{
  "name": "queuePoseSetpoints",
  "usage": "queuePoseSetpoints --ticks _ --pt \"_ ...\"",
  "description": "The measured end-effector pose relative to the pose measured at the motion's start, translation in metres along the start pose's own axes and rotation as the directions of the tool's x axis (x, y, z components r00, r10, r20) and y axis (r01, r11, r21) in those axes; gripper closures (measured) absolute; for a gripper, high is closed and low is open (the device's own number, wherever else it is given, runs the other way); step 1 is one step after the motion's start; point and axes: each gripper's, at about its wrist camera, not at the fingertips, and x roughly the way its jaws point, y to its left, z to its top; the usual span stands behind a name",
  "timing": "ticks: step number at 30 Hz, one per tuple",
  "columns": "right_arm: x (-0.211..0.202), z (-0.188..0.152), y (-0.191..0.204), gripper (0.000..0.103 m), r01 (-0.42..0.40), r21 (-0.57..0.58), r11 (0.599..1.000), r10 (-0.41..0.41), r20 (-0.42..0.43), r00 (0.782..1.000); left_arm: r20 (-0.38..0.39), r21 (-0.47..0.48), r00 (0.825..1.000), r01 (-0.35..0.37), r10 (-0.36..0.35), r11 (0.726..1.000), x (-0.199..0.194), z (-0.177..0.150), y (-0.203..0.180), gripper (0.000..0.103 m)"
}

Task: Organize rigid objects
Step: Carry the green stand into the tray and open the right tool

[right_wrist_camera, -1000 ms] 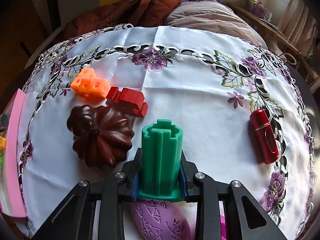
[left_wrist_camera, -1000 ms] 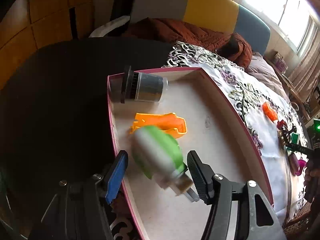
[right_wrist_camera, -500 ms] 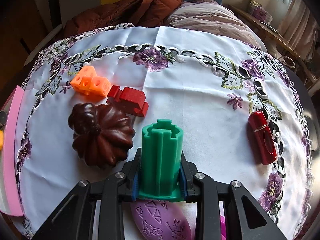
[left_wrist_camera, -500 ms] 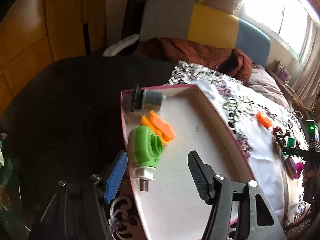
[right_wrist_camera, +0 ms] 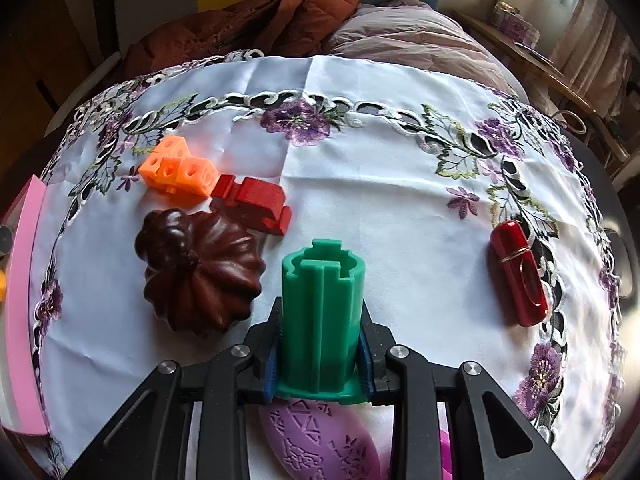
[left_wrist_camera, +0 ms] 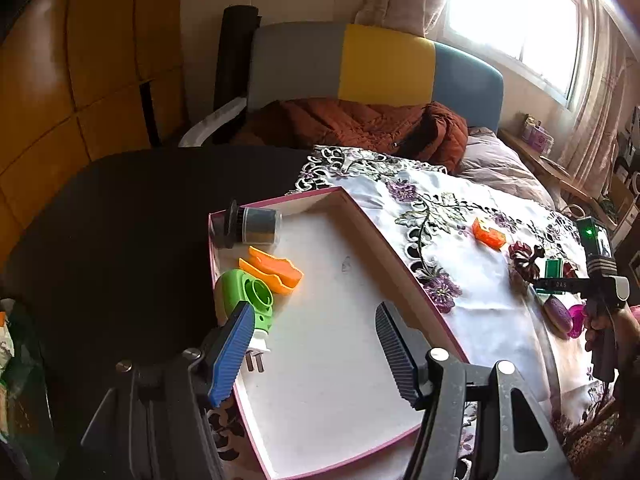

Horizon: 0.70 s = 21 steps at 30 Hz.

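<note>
The right gripper [right_wrist_camera: 320,360] is clenched on a ridged green plastic cylinder [right_wrist_camera: 322,312] standing upright, long axis pointing away from the jaws; a glossy fluted brown mould [right_wrist_camera: 200,268] sits just left beyond it. Only the left view shows the left gripper [left_wrist_camera: 316,350], jaws apart and holding nothing, above the pink-rimmed tray [left_wrist_camera: 404,264] (a green plug-in device [left_wrist_camera: 244,296] lies by its left finger).
</note>
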Motion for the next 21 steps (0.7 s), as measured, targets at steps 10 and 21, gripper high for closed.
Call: queuePoseSetpoints --ticks 10,21 --pt "-0.022 0.005 -0.017 0.072 -0.003 0.092 0.996 -0.006 0.1 0.995 -0.002 0.001 1.0 0.002 -0.002 1.0 -0.001 -0.003 0.001 0.039" --pt "-0.069 0.009 -0.021 0.072 -0.106 0.159 0.982 0.053 0.308 0.95 -0.001 0.001 1.0 0.005 -0.005 1.0 -0.004 -0.006 0.006 0.039"
